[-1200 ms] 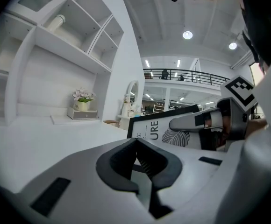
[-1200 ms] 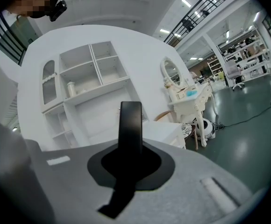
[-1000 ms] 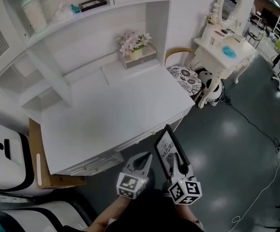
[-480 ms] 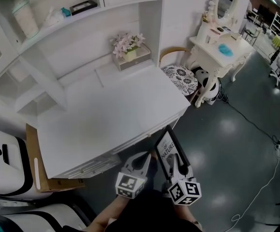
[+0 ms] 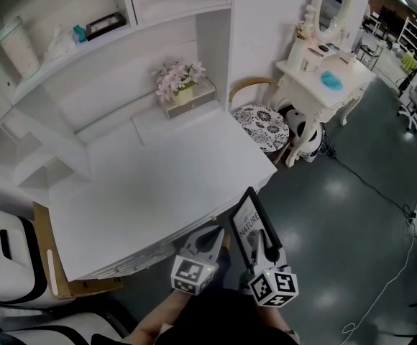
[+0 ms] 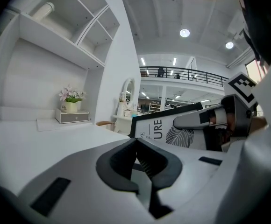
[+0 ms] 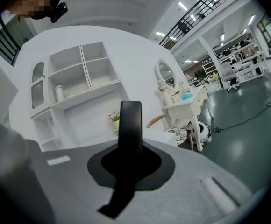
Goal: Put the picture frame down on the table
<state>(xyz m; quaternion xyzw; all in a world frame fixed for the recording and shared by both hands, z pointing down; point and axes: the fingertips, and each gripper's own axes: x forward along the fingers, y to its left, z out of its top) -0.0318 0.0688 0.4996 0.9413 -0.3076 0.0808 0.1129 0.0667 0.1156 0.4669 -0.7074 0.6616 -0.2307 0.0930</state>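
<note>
1. grips the picture frame [image 5: 247, 220] in the right gripper [image 5: 264, 244], jaws pressed tight on its near lower part.
2. carries it upright and slightly tilted, with the frame rising out of the jaws toward the far side and its top corner the farthest point from the gripper.
3. turns the printed face, with dark lettering and a leaf drawing, to the left, toward the left gripper [image 5: 212, 237].
4. from the right gripper view, shows only the frame's dark edge, standing straight up from between the closed jaws in the middle.
5. has the left gripper closed on nothing, jaws meeting at their tips, just left of the frame; from the left gripper view, puts the frame to the right with the right gripper clamped across it.
6. holds the frame in the air above the dark floor [image 5: 338, 214], just off the near right edge of the white table [image 5: 158, 185], not resting on it.
7. beyond, at the far side of the table, a flower box [image 5: 180, 86]; to its right, a chair [image 5: 260, 118] with a patterned seat; farther right, a white dressing table [image 5: 323, 77].
</note>
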